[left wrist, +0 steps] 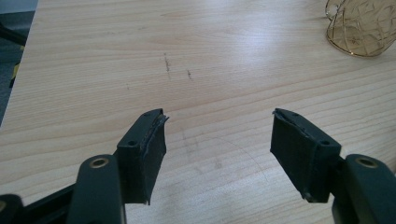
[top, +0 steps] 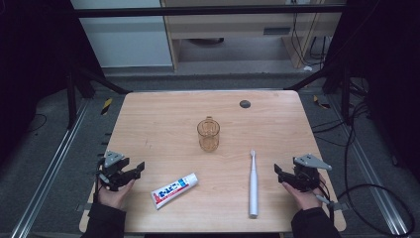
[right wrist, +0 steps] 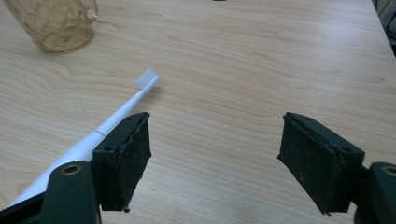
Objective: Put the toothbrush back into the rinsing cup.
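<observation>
A clear amber cup with a handle stands upright near the middle of the wooden table. A white electric toothbrush lies lengthwise to its front right, head pointing away from me. A white toothpaste tube with red and blue print lies at the front, left of the brush. My left gripper rests open at the front left edge, held in a hand, nothing between its jaws. My right gripper is open at the front right, just right of the toothbrush. The cup shows at the far right in the left gripper view, and the cup at top left in the right gripper view.
A small dark round disc sits at the table's far right. Black frame bars and cables run along the floor on both sides. A pale cabinet stands beyond the far edge.
</observation>
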### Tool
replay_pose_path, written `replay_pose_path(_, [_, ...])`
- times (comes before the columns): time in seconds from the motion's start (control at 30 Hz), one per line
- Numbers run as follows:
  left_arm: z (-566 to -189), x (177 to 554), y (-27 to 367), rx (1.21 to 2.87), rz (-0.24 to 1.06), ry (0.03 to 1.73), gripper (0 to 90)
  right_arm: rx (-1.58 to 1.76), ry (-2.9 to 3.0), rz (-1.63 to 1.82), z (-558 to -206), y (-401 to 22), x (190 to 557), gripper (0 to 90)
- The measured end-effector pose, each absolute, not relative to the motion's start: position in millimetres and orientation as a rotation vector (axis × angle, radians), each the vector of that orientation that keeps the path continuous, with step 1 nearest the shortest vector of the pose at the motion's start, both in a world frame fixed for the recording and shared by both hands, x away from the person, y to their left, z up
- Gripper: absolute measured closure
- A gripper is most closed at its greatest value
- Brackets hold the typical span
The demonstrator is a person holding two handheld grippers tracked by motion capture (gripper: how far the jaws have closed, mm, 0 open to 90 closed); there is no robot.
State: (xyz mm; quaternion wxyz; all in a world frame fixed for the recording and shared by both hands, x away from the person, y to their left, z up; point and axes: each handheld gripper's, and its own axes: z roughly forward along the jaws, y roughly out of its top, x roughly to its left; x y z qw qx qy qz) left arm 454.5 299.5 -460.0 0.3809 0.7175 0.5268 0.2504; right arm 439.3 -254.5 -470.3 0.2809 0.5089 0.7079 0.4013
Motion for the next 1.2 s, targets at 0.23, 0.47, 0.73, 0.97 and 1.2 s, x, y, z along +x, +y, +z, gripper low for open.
replay_pose_path(0.23, [-458, 450, 298, 1.829, 0.656, 1.342, 34.0, 1.318, 1.929, 1.104, -464, -246, 432, 27.8])
replay_pose_path(0.47, [-461, 448, 299, 1.859, 0.665, 1.338, 32.9, 1.282, 2.009, 1.148, -458, -229, 427, 32.1])
replay_pose_path(0.73, [-463, 450, 299, 1.869, 0.672, 1.350, 33.1, 1.217, 2.098, 1.163, -459, -212, 427, 45.9])
replay_pose_path(0.97, [-464, 453, 300, 1.867, 0.677, 1.359, 33.1, 1.219, 2.154, 1.143, -465, -204, 433, 59.8])
replay_pose_path(1.2, [-464, 453, 301, 1.867, 0.680, 1.367, 33.6, 1.226, 2.162, 1.122, -472, -196, 441, 75.8])
